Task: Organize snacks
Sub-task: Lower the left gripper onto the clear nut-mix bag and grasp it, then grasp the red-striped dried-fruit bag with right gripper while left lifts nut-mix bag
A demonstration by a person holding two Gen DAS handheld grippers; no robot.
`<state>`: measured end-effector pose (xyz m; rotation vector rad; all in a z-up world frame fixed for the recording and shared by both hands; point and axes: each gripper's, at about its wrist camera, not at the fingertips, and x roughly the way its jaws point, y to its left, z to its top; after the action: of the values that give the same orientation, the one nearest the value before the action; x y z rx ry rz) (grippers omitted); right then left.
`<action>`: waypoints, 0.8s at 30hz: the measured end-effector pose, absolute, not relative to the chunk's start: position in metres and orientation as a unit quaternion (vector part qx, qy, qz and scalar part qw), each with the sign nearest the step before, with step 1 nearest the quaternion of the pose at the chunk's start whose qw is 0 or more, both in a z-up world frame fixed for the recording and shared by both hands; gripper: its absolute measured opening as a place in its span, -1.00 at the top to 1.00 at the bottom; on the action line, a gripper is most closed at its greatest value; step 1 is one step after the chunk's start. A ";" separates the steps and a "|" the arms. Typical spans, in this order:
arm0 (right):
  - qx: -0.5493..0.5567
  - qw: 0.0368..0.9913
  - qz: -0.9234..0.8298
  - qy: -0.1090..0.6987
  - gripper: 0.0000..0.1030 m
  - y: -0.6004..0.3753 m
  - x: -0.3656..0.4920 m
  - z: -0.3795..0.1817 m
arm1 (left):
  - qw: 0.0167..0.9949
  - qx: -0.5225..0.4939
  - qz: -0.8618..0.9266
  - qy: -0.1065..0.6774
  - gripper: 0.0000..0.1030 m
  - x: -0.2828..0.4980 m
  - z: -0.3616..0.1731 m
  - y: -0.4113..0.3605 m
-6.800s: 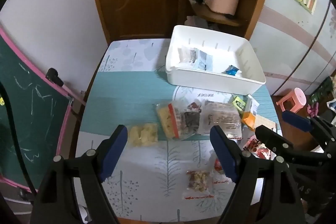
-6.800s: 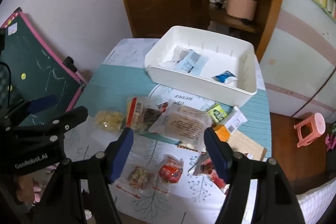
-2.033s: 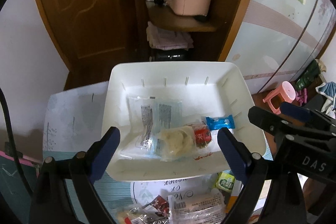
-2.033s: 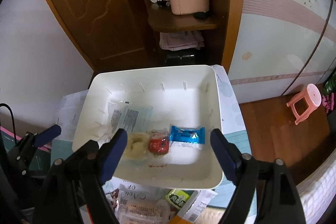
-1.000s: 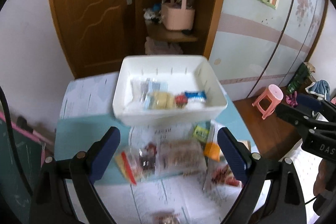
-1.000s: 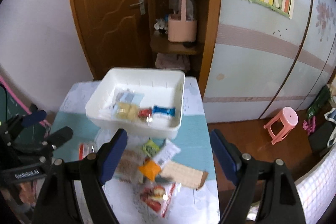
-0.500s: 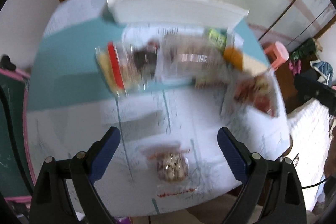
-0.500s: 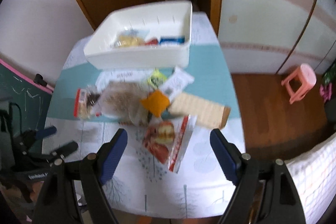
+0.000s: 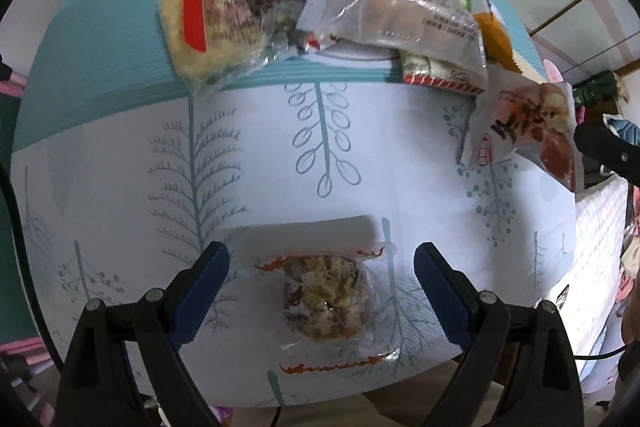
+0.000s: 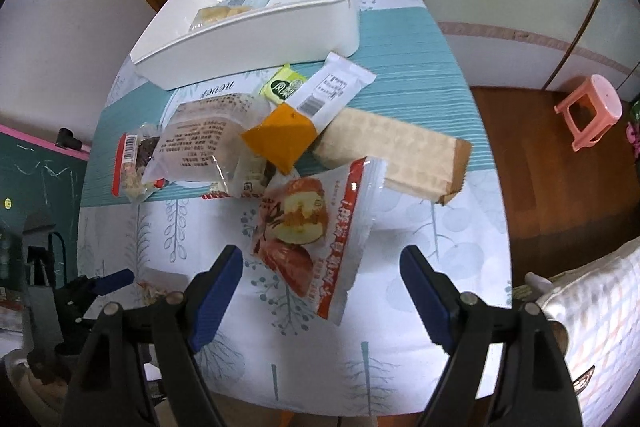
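Snacks: roughly nine loose packets (image 10: 316, 239), one bin (image 10: 256, 31).

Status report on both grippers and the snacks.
Left gripper open over clear-wrapped pastry. Right gripper open over red apple-chip bag. Nothing blocking.

White bin (image 10: 280, 23), orange packet (image 10: 280, 139), teal-striped leaf-print tablecloth (image 9: 320, 155).
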<state>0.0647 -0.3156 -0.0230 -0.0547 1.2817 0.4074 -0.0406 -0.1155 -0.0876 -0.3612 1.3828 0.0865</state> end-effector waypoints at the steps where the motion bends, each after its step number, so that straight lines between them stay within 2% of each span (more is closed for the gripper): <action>1: -0.026 0.781 0.189 0.595 -0.58 -0.314 0.066 -0.024 | 0.751 -0.169 0.039 0.637 -0.79 -0.041 -0.091 -0.116; 3: -0.027 0.778 0.189 0.599 -0.58 -0.312 0.069 -0.027 | 0.744 -0.175 0.038 0.643 -0.69 -0.041 -0.098 -0.115; 8: -0.018 0.771 0.192 0.607 -0.58 -0.308 0.074 -0.034 | 0.747 -0.164 0.037 0.643 -0.66 -0.046 -0.103 -0.122; 10: -0.015 0.768 0.192 0.611 -0.58 -0.306 0.076 -0.037 | 0.749 -0.155 0.040 0.643 -0.58 -0.041 -0.098 -0.126; 12: -0.016 0.767 0.189 0.613 -0.57 -0.305 0.078 -0.040 | 0.751 -0.142 0.045 0.644 -0.37 -0.030 -0.099 -0.131; 15: -0.019 0.763 0.186 0.618 -0.46 -0.301 0.080 -0.045 | 0.752 -0.124 0.049 0.646 -0.18 -0.023 -0.095 -0.136; 17: -0.022 0.760 0.184 0.623 -0.32 -0.298 0.080 -0.049 | 0.752 -0.120 0.049 0.646 -0.14 -0.020 -0.093 -0.140; 21: -0.027 0.762 0.186 0.620 -0.28 -0.295 0.080 -0.050 | 0.752 -0.110 0.049 0.648 -0.09 -0.015 -0.092 -0.144; 24: -0.038 0.764 0.188 0.616 -0.16 -0.293 0.079 -0.050 | 0.754 -0.103 0.051 0.646 -0.03 -0.014 -0.087 -0.144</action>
<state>0.0793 -0.2928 -0.0495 -0.0828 1.3387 0.4084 -0.0135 -0.1436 -0.0869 -0.2239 1.4100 0.1103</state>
